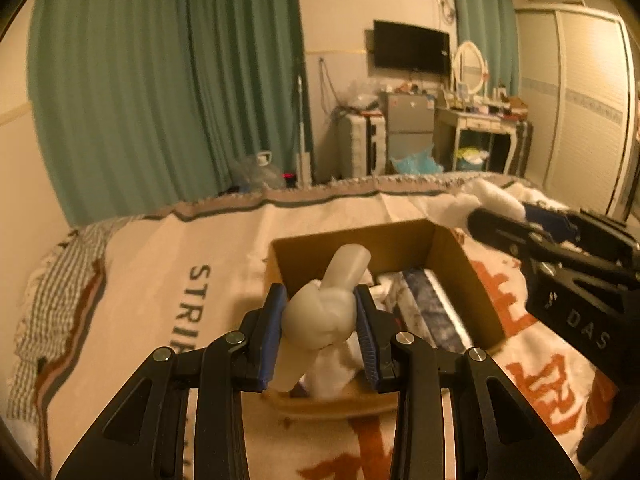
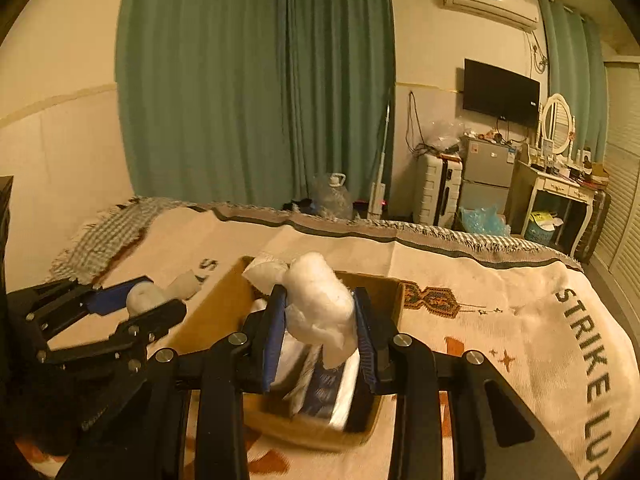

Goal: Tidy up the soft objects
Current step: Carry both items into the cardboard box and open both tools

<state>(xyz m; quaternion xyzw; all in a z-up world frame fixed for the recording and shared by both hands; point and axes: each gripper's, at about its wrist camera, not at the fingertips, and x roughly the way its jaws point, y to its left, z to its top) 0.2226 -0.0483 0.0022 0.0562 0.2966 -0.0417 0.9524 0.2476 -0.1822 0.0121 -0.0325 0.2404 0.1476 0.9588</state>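
My left gripper (image 1: 320, 308) is shut on a pale grey rolled sock (image 1: 322, 312) and holds it above the near end of an open cardboard box (image 1: 472, 276) on the bed. My right gripper (image 2: 320, 316) is shut on a fluffy white rolled sock (image 2: 320, 308) above the same box (image 2: 200, 320). Folded blue-and-white cloth items (image 1: 428, 308) lie inside the box. The right gripper shows in the left wrist view (image 1: 500, 216) at the right, and the left gripper shows in the right wrist view (image 2: 140, 300) at the left.
The bed is covered with a cream blanket (image 1: 160, 280) with dark lettering and orange patterns. Green curtains (image 1: 160, 80), a suitcase (image 1: 362, 144), a small fridge (image 1: 410, 120), a dressing table (image 1: 480, 128) and a wall TV (image 1: 412, 48) stand beyond the bed.
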